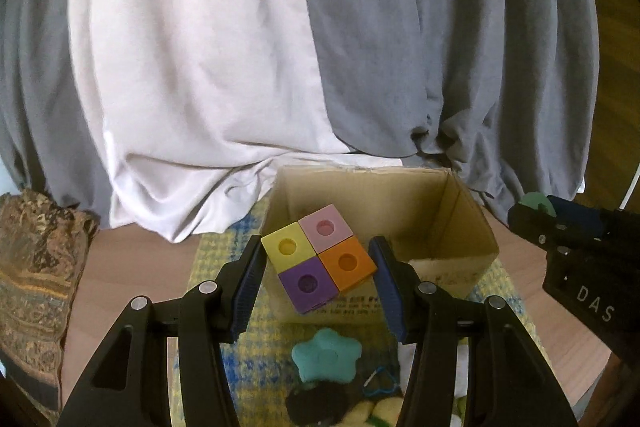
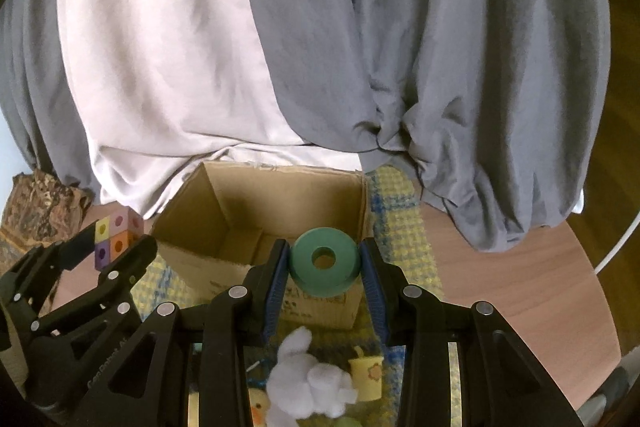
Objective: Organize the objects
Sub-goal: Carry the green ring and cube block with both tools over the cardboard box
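The open brown cardboard box (image 1: 440,227) stands on a yellow-and-blue woven mat (image 1: 224,255) on a wooden table (image 2: 500,267); its top is open and its floor looks bare in the right wrist view, so there is free room inside. Behind the box, white and grey draped cloth (image 1: 200,67) closes off the far side, its folds touching the box's back rim.

The left gripper (image 1: 320,267) is clamped on a block of four joined cubes (image 1: 320,251), yellow, pink, purple and orange, each with a round hole in its top face. The block hangs in front of the box's near left corner, above its near wall. The right gripper (image 2: 324,263) is closed on a green ring with a centre hole (image 2: 323,261), held over the box's near wall, the blue pads pressing its sides.

In front of the box, on the mat, lie a teal star-shaped soft piece (image 1: 326,355), a white plush rabbit (image 2: 308,383), a small yellow cup with a flower on it (image 2: 366,375) and a blue wire clip (image 1: 380,383). To the left of the box, well apart, sits a brown patterned cushion (image 1: 36,287) at the table's edge.
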Available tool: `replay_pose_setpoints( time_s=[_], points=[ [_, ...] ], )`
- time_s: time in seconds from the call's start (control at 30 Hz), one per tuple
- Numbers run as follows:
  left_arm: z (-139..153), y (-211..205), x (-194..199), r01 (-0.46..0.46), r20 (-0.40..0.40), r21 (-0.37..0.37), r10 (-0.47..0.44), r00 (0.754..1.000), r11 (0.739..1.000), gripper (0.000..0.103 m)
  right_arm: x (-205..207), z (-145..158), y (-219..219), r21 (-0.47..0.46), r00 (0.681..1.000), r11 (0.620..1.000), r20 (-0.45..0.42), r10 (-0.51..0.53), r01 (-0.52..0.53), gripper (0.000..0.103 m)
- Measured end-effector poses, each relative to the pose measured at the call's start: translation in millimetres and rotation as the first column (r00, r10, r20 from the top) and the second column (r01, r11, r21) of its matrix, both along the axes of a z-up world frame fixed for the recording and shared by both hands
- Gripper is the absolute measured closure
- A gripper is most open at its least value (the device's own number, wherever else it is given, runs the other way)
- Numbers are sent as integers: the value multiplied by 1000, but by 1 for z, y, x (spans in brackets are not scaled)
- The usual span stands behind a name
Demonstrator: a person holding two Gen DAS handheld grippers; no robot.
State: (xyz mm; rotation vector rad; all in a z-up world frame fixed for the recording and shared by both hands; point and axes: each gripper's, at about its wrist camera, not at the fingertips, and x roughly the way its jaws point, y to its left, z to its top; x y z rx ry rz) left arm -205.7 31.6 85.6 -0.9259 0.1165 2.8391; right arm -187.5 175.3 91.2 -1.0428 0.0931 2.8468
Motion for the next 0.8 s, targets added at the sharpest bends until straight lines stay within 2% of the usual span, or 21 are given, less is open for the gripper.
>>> replay_pose_setpoints(
  time_s=[0.1,0.33,0.8],
  points=[
    [3,-2,-19,15,49,30,-17,999,999,51,-13,0,0,-14,1000,1000,22,6,-6,67],
    [6,2,-45,14,50,-12,-13,999,1000,51,-40,1,1,-1,998,1000,56,-14,14,67],
    [-3,1,-83,27,124,15,-29,992,1000,51,-74,-7,14,-63,991,998,134,-20,29,67]
  ],
)
